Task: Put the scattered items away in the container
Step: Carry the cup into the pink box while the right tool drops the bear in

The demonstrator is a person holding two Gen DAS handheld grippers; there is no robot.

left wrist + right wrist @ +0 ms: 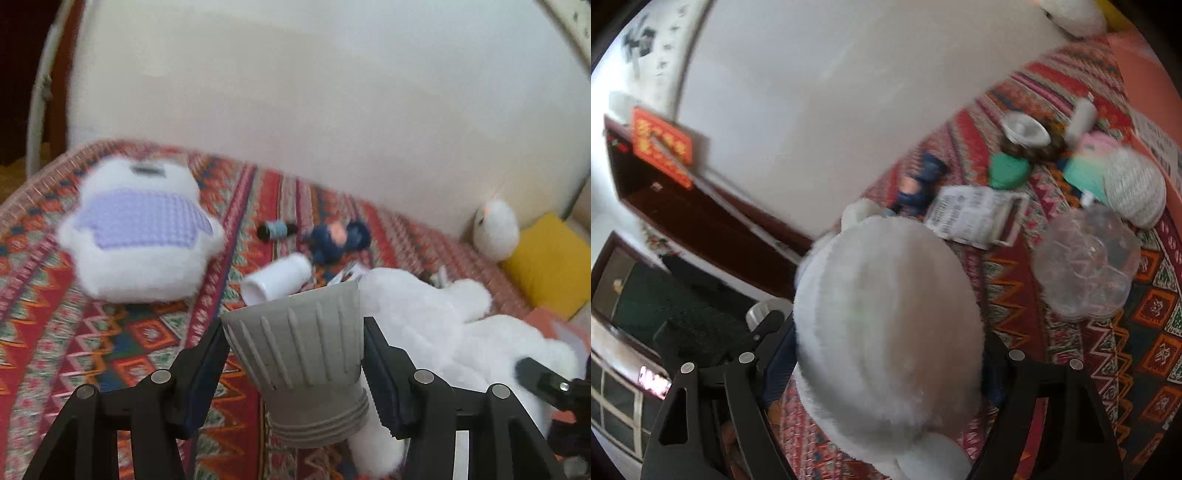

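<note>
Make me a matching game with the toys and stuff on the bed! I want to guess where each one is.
Things:
1. grey cup
2. big white plush
3. plush in purple shirt
4. clear plastic tray

Places:
A. lying on the blanket, nothing holding it, fluffy
B. between the left gripper's fingers
C. lying on the blanket, see-through
D. between the right gripper's fingers

Pairs: 1-B, 2-D, 3-A, 4-C
</note>
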